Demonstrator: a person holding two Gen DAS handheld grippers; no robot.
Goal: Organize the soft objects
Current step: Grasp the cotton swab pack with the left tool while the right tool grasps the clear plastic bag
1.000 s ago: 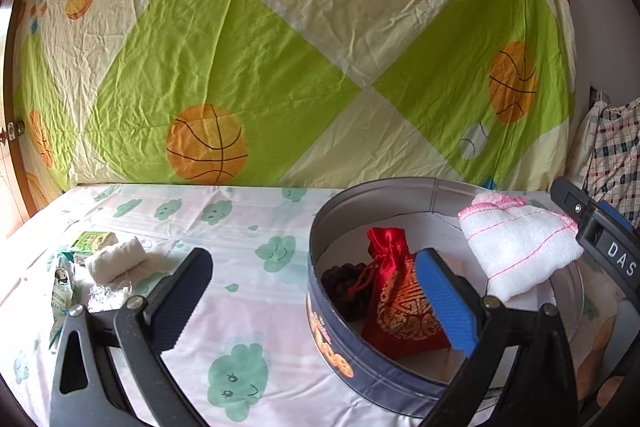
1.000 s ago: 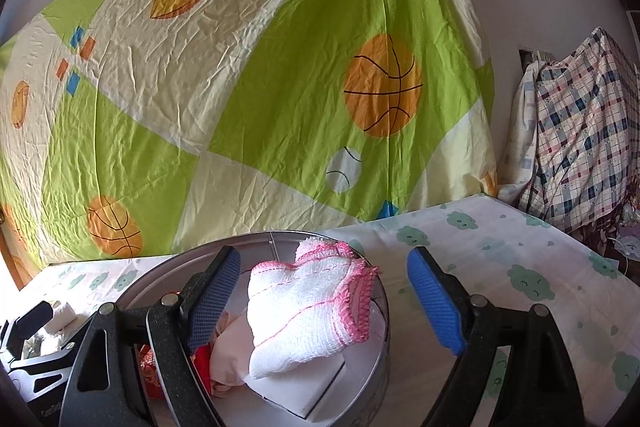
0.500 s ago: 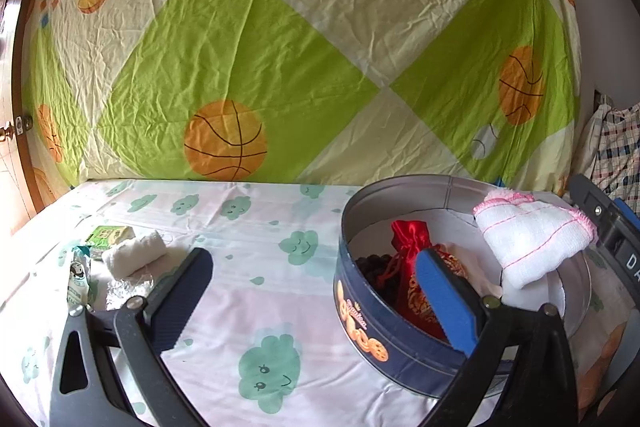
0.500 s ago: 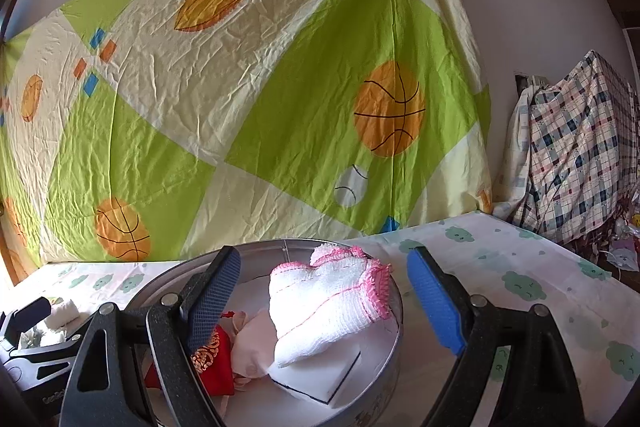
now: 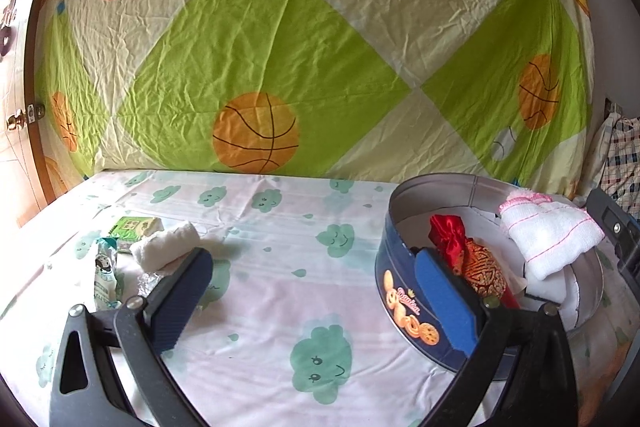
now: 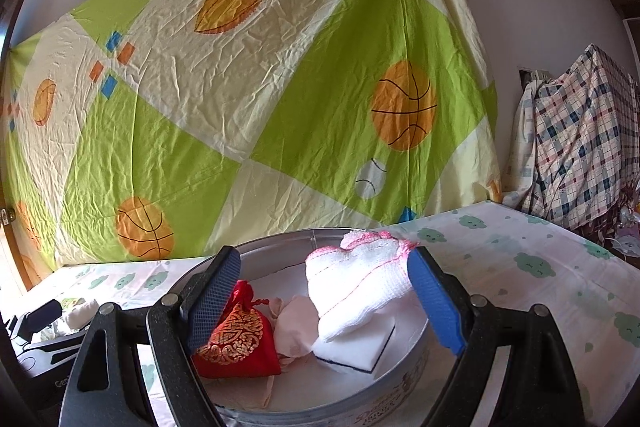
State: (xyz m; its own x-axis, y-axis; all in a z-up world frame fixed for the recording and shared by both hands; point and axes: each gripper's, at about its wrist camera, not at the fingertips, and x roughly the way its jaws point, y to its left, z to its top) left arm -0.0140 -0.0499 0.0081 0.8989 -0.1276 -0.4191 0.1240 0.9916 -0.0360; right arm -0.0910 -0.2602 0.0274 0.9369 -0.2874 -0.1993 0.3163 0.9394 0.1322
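Right gripper (image 6: 324, 301) above round tin (image 6: 416, 359), jaws spread wide and holding nothing; white cloth (image 6: 360, 287) with pink stitching between the jaws, draped over a white sponge (image 6: 360, 355) inside the tin, its edge just beside the blue right finger. Red pouch (image 6: 240, 343) with gold pattern lower left in the tin, just beside the dark left finger; pale pink fabric (image 6: 294, 327) between pouch and cloth.

Left gripper (image 5: 316, 291) low over the surface (image 5: 280, 267), jaws likewise spread, empty; tin at its right side, right finger overlapping the tin's near wall. White roll (image 5: 164, 251) on the surface just beyond the left finger, well apart from the tin.

Surface under a white sheet printed with green clouds. Backdrop (image 5: 304, 47) of green and cream squares with orange basketballs hung on the wall behind. Plaid cloth (image 6: 580, 147) heaped at far right. Green box (image 5: 134, 227) and small packet (image 5: 105, 277) beside the roll. Wooden door with brass knob (image 5: 18, 119) at far left
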